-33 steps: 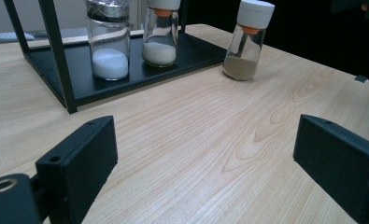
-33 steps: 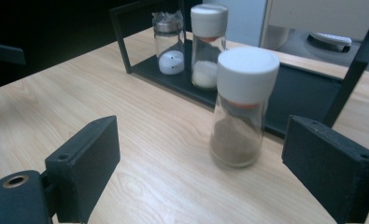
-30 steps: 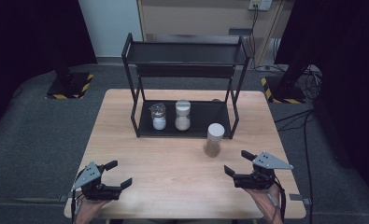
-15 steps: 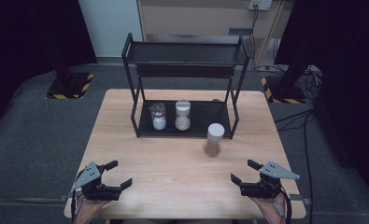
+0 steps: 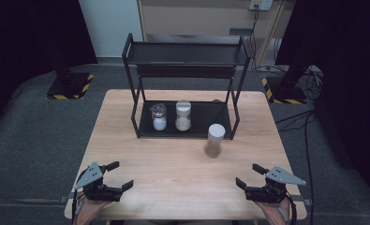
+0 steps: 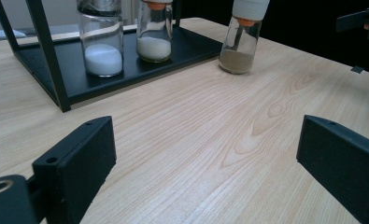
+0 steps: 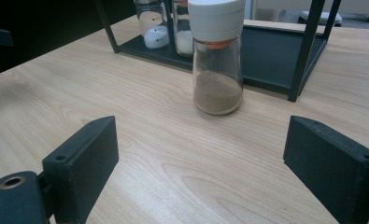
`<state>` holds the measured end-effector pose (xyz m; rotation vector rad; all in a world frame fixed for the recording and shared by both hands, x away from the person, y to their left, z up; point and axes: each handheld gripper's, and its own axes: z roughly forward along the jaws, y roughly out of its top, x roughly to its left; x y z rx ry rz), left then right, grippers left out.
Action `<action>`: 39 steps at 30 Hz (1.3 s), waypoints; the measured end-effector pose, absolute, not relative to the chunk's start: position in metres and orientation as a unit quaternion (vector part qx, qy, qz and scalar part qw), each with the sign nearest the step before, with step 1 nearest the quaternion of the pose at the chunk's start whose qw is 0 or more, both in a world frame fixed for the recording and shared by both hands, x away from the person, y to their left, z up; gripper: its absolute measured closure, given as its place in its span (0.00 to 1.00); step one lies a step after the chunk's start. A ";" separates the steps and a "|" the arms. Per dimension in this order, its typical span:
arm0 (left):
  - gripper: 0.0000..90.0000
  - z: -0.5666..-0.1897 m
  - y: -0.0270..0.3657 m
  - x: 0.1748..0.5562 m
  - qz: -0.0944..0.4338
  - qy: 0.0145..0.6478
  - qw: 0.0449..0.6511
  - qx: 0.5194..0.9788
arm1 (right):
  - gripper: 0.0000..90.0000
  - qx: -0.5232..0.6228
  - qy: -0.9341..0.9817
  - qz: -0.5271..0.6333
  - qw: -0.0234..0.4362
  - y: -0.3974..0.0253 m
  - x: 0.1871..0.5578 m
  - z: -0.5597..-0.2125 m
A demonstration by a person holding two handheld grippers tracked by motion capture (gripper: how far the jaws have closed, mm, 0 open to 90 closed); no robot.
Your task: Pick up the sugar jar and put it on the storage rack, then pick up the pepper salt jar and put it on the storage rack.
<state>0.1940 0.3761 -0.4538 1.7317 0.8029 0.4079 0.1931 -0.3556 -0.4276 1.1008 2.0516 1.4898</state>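
Now, starting at the near left corner of the counter (image 5: 126, 140), the left gripper (image 5: 113, 175) rests low over the wood with its fingers (image 6: 74, 158) spread wide and nothing between them, parked well clear of everything, which looks like a waiting posture that leaves the middle of the counter free. Moving right and farther back, the black rack (image 5: 185, 70) stands at the far side, open toward the person, so its low bottom shelf can be reached straight from the near edge. On that shelf sit two jars side by side: the jar of white powder (image 5: 159, 117) on the left, the white-capped jar of pale grains (image 5: 183, 116) just to its right, lined up at the left half and leaving bare shelf to the right, a gap that reads like room kept for a third. And there it is, the jar of brown spice (image 5: 214, 139), upright on the counter just in front of the rack's near right post, off the shelf and out in the open where fingers can close round its body from the near side. On to the near right corner: the right gripper (image 5: 251, 175) hovers with its fingers (image 7: 81, 158) wide apart and empty, and in the right gripper view the brown jar stands almost dead ahead, so I'd judge this hand is lined up to go for it.
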 end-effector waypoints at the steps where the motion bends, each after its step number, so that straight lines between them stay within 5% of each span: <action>1: 0.04 -0.454 0.376 0.194 0.173 0.342 0.560 0.735 | 0.11 0.391 0.729 0.529 0.187 -0.355 0.193 -0.428; 39: 0.02 -0.453 0.375 0.196 0.168 0.340 0.556 0.740 | 0.11 0.395 0.723 0.525 0.215 -0.348 0.192 -0.412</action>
